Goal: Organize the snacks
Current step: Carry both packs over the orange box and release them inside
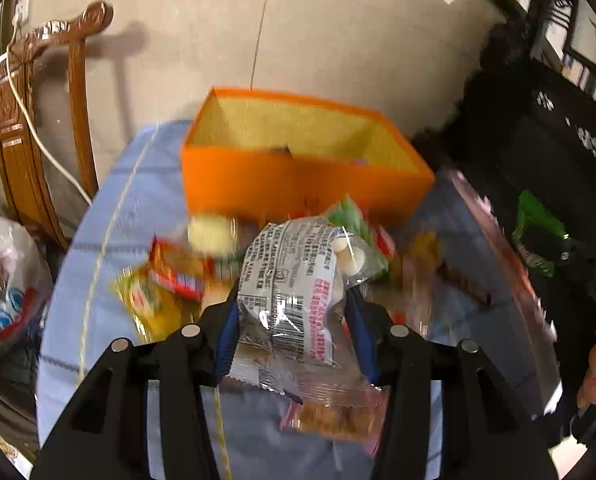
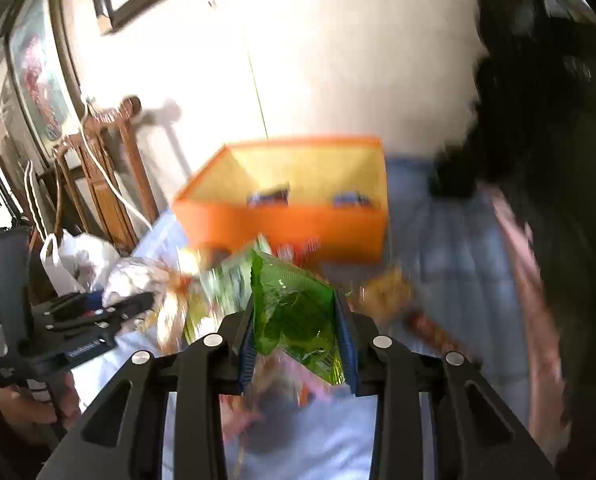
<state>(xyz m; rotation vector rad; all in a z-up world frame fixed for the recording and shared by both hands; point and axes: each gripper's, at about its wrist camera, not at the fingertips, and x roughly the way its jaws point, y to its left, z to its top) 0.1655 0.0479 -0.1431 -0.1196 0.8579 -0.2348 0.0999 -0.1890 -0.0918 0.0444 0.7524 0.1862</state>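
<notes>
Two packets are lifted at once: the left claw (image 1: 294,308) is clamped on a silver snack packet (image 1: 294,292), the right claw (image 2: 296,320) on a green snack packet (image 2: 298,316). Both packets stand roughly upright above the counter (image 1: 138,216), long axes pointing up and away toward the orange box (image 1: 290,184). That box holds only a few dark items, while a loose snack pile (image 1: 170,276) lies near it, so most sorting seems left.
</notes>
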